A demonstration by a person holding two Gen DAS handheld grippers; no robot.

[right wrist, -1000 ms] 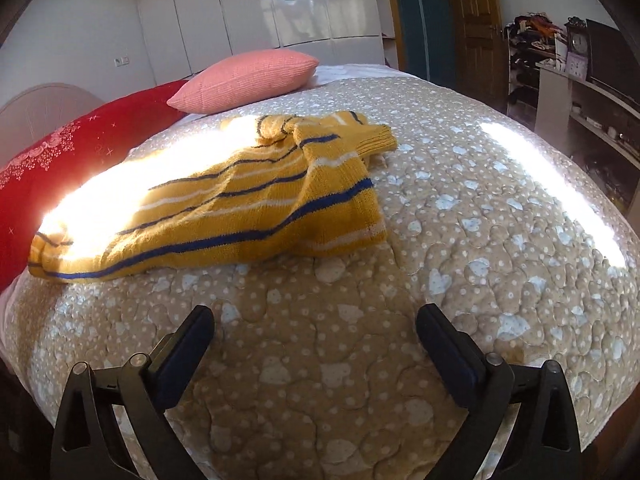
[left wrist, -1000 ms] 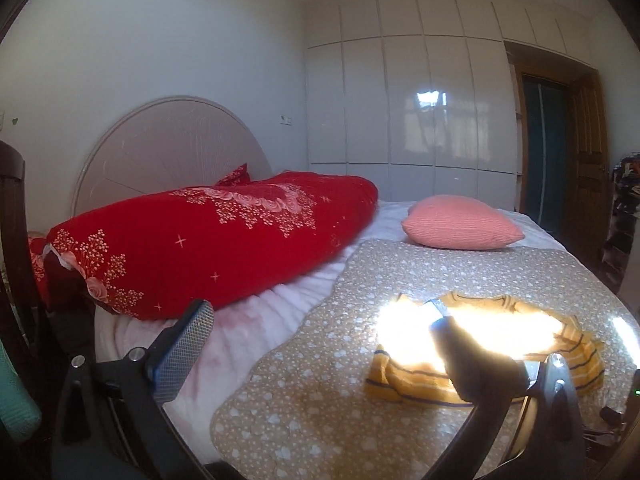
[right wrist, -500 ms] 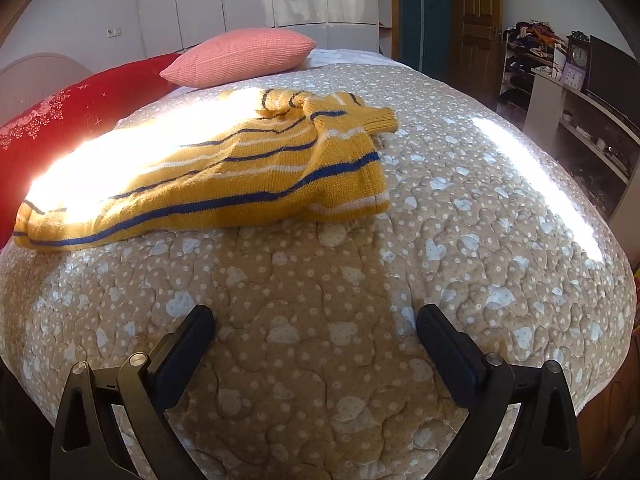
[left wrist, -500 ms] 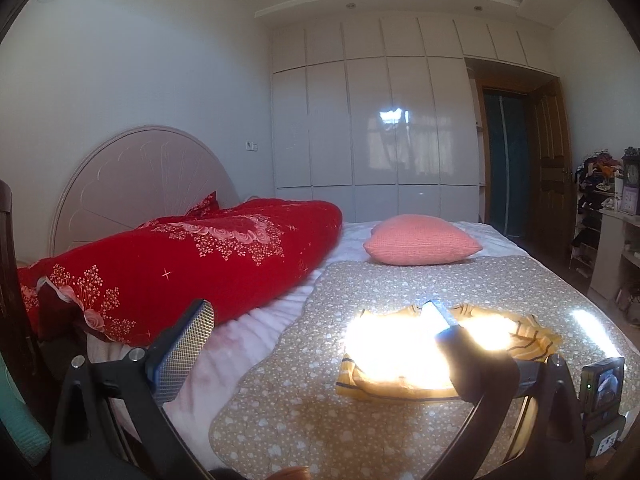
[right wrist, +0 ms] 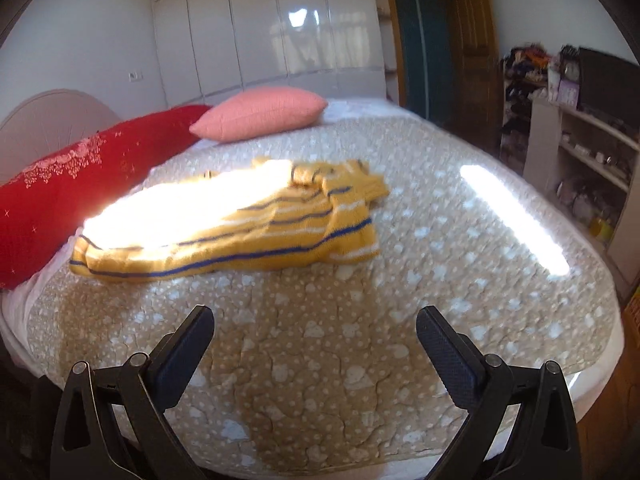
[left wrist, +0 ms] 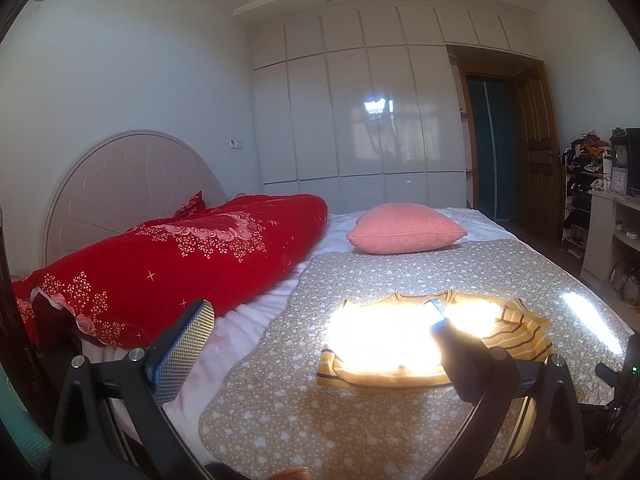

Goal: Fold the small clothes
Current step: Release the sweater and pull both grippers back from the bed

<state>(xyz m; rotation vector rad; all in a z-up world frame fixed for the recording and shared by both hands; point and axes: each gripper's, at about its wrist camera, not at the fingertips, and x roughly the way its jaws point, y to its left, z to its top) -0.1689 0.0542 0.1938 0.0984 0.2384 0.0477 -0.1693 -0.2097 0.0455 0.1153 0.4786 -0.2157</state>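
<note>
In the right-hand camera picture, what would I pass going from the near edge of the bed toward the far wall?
Open right gripper → beige heart-patterned quilt → yellow knitted sweater with blue and white stripes → pink square cushion → glossy white wardrobe doors.

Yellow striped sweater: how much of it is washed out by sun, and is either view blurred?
Left wrist view: sunlight blows out most of the yellow knit sweater with dark stripes, only its right part and near hem readable; image sharp. Right wrist view: glare whitens the sweater's left half, and the beige dotted quilt looks smeared by motion blur.
</note>
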